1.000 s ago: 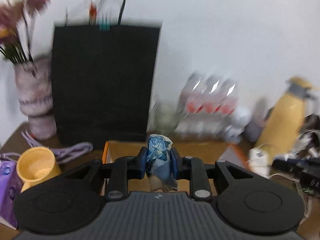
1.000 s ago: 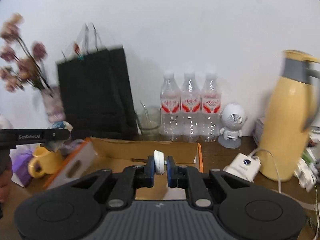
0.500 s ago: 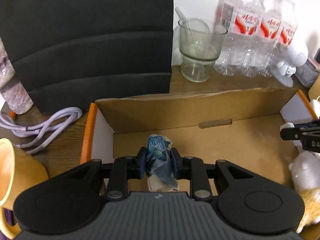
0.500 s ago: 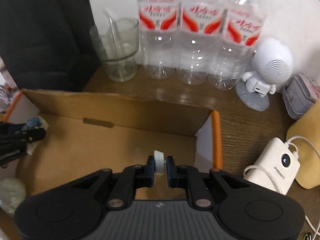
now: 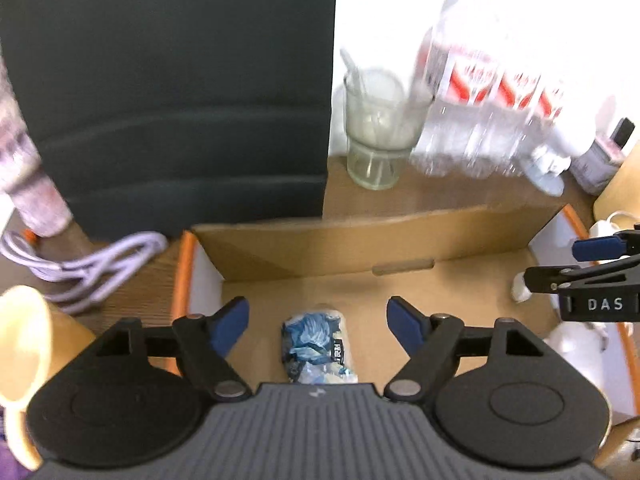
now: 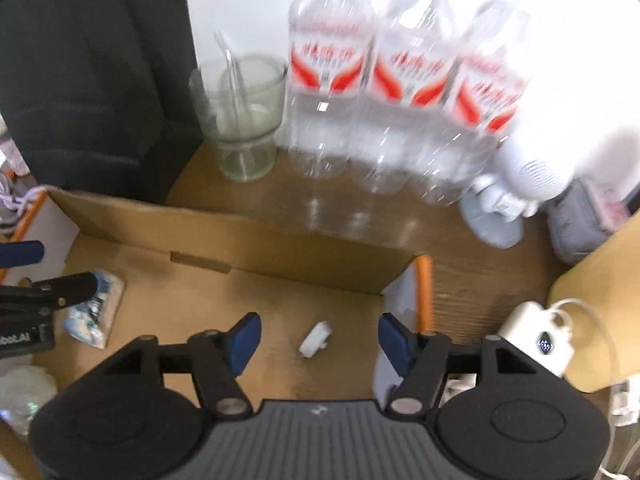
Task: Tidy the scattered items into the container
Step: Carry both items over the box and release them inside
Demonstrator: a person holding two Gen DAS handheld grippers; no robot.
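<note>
Both pairs of tongs have let go since half a second ago: the crumpled blue packet that was pinched in the left one and the small white cap that was pinched in the right one now lie on the floor of the cardboard box [image 5: 404, 236].

In the left wrist view, a yellow mug [image 5: 30, 344] sits at the far left edge, with a coiled lilac cable [image 5: 96, 264] behind it on the wooden table. A black bag [image 5: 168, 92] stands behind the box. The left gripper [image 5: 318, 322] has its blue pads spread wide, touching nothing. Between them lies the blue packet [image 5: 316, 346], near the box's left end, its long axis running away from the camera toward the back wall. A glass cup [image 5: 378, 132] and clear water bottles [image 5: 492, 108] stand behind the box. At the right edge the right gripper [image 5: 592, 260] reaches in.

In the right wrist view, the blue packet [image 6: 94, 310] lies at the left of the box, partly hidden by the left gripper's finger. The right gripper [image 6: 320, 338] is likewise spread wide and empty. The white cap [image 6: 316, 338] rests on the box floor between its pads, near the right wall, tilted, its long axis running diagonally from lower left to upper right. A white power bank [image 6: 536, 338] lies outside the box on the right.
</note>
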